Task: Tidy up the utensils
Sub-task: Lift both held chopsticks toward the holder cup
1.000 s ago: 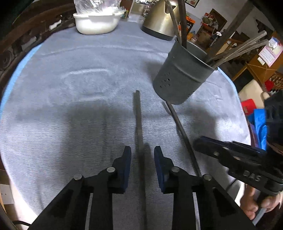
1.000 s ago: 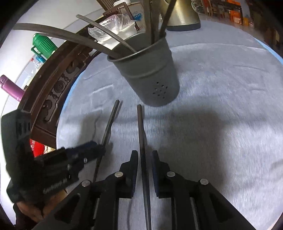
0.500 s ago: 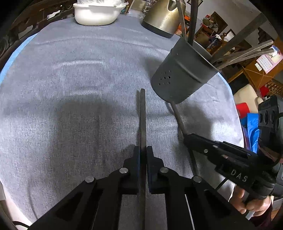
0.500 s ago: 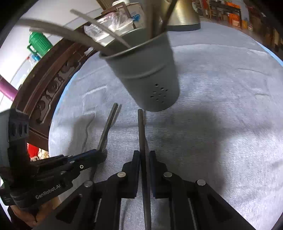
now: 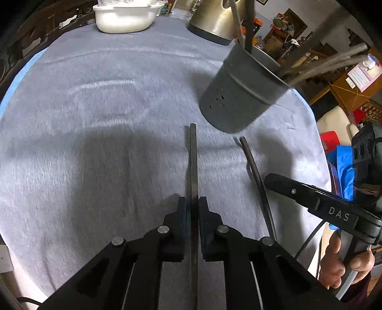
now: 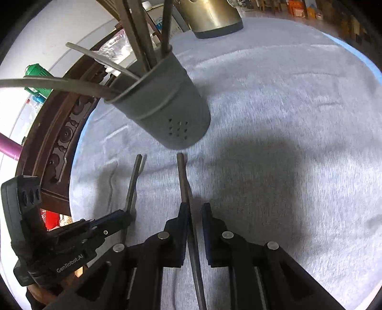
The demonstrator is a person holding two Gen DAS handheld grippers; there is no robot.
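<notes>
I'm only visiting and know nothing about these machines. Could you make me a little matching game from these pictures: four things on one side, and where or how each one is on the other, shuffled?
Things:
1. grey cup
2. white dish
3. metal kettle
4. left gripper

Places or states:
a. shut on the flat dark utensil
b. far edge of the grey cloth, left side
c. holds several long handles
d. far edge, just behind the cup

Pairs: 1-c, 2-b, 3-d, 4-a.
</notes>
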